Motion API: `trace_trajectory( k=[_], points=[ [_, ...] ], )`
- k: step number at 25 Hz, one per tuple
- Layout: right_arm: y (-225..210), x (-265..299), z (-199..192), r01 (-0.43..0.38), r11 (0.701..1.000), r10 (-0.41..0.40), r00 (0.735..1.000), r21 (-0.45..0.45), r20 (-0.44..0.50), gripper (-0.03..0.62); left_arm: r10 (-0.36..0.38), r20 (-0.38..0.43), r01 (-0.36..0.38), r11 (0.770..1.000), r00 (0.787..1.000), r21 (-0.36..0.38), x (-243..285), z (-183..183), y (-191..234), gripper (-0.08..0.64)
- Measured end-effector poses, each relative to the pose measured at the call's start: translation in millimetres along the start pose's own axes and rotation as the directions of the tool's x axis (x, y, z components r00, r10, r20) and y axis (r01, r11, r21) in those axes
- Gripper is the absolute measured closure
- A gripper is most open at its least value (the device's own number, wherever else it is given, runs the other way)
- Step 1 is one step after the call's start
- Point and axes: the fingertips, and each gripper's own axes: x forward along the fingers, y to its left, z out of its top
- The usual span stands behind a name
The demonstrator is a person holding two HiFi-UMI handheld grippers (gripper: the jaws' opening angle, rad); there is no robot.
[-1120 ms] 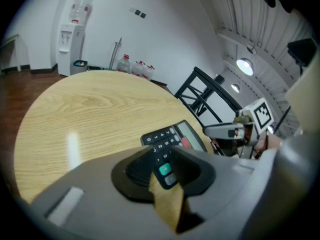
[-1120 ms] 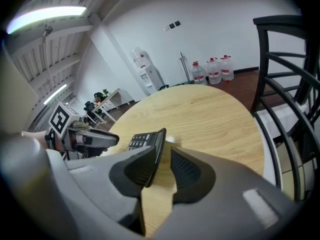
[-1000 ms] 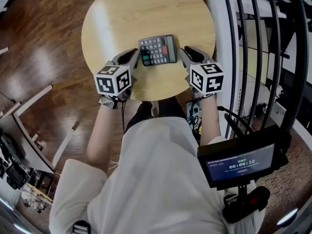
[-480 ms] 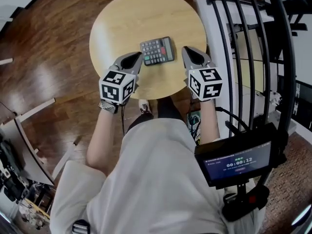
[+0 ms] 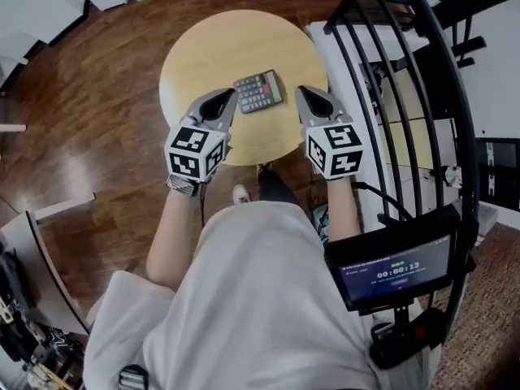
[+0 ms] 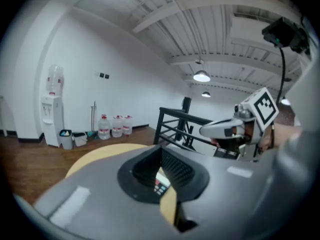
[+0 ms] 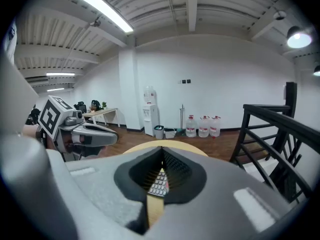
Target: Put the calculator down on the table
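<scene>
Brown plank floor [image 5: 89, 96], black railing [image 5: 406, 88] at right, pale round wood table [image 5: 203, 47] beside it.
Left gripper [image 5: 222, 100] & right gripper [image 5: 309, 97] hang over the table's near edge, tips pointing away from the person, each w/ jaws pressed together and nothing btwn them. Calculator [image 5: 258, 92] lies flat on the tabletop, keys up, btwn the two gripper tips, apart from both; a sliver of it shows past the jaws in each gripper view.
</scene>
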Motion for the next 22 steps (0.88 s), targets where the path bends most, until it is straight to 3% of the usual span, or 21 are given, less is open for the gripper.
trace_trajectory(
  k=[5, 9, 13, 18, 22],
  points=[
    [5, -18, 30, 0.005, 1.000, -0.003, 0.997, -0.030, 0.079, 0.591, 0.026, 0.131, -0.039, 0.994, 0.991, 0.098, -15, 43, -8, 0.577],
    [56, -73, 59, 0.034, 0.998, -0.025, 0.988, -0.058, 0.153, 0.591, 0.019, 0.195, -0.048, 0.989, 0.981, 0.142, -86, 69, -30, 0.577],
    [88, -104, 72, 0.034, 0.998, -0.024, 0.981, -0.048, 0.195, 0.591, 0.017, 0.235, -0.053, 0.987, 0.972, 0.149, -131, 80, -44, 0.577],
    [83, -122, 89, 0.036, 0.999, -0.030, 0.969, -0.020, 0.246, 0.591, -0.001, 0.276, -0.059, 0.976, 0.961, 0.208, -141, 94, -65, 0.572],
    [79, -136, 120, 0.010, 1.000, -0.001, 0.949, -0.027, 0.315, 0.591, -0.007, 0.290, -0.043, 0.985, 0.957, 0.165, -154, 120, -76, 0.555]
  ],
)
